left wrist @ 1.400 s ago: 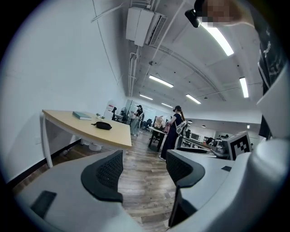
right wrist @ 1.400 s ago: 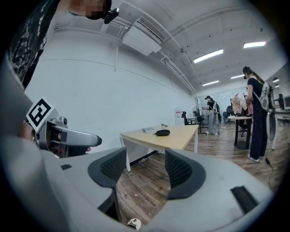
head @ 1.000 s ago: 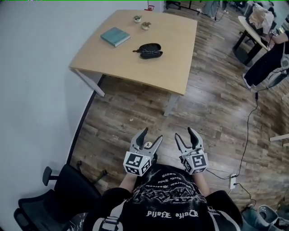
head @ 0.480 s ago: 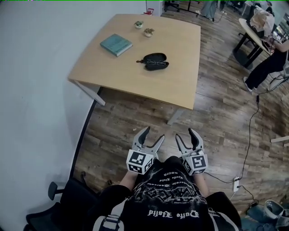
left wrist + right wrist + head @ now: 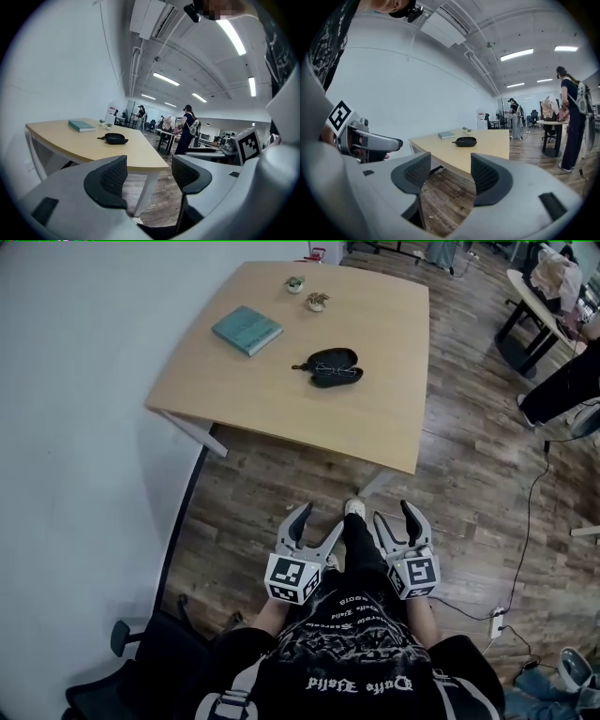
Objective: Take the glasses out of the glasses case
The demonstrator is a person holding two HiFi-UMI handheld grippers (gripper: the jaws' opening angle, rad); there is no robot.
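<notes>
1. Position: the left gripper [image 5: 317, 521] and the right gripper [image 5: 394, 515] were held low in front of the person, over the wooden floor [image 5: 281, 484] and well apart from the surface [image 5: 375, 409].
2. Fingers: both pairs stood apart, with nothing between them.
3. Task item: the glasses case [image 5: 330, 366] lay near the middle of the surface, apparently open. The glasses inside were too small to confirm.
4. Step in hand, by judgement: the approach. It would go best by coming squarely to the near edge, then steadying the case shell with one gripper and lifting the frame by its bridge with the other.
5. Count: one case, one teal book [image 5: 247, 330], two small pots [image 5: 295, 283] at the far edge, two grippers.
</notes>
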